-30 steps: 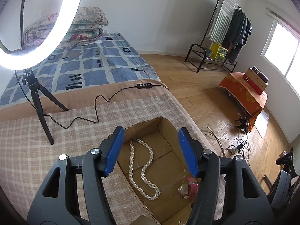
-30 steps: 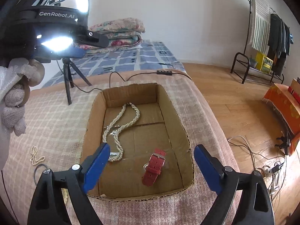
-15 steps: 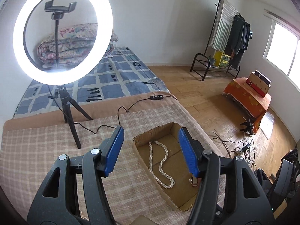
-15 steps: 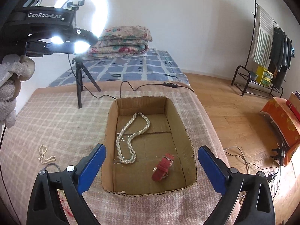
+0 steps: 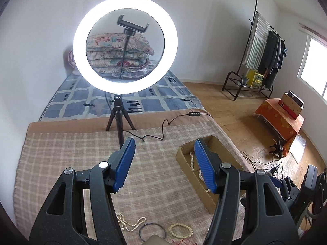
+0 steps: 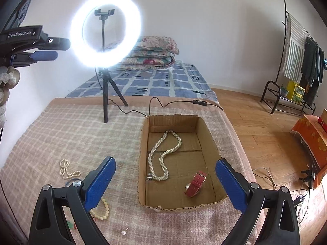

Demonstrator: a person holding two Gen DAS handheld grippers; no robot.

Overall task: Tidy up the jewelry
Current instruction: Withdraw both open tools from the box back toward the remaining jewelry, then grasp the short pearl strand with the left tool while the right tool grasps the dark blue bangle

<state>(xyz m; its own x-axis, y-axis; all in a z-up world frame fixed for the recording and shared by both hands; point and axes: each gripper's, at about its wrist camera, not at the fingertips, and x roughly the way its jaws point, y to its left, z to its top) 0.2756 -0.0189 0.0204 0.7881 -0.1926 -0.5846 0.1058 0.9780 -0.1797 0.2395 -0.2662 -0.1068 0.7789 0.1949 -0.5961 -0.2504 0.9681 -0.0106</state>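
Note:
A cardboard box [image 6: 212,140] lies on the checked blanket and holds a thick pearl necklace [image 6: 163,155] and a red watch [image 6: 196,183]. The box [image 5: 184,159] also shows in the left wrist view. Loose on the blanket lie a thin pearl strand [image 6: 66,169], a beige bead bracelet [image 6: 101,210], a dark ring [image 5: 152,231] and a small pearl earring [image 6: 123,232]. My left gripper [image 5: 164,163] is open and empty, high above the blanket left of the box; it also shows in the right wrist view [image 6: 44,48]. My right gripper [image 6: 165,183] is open and empty above the box's near end.
A lit ring light [image 6: 105,30] on a tripod [image 6: 106,102] stands at the blanket's far side, with its cable [image 6: 163,106] running behind the box. Folded quilts [image 6: 155,51] lie on the bed behind. The bed edge drops to a wooden floor [image 6: 265,132] on the right.
Both grippers have risen and pulled back from the box. The left one has swung left, so the box has slid to its right and the loose jewelry has come into view.

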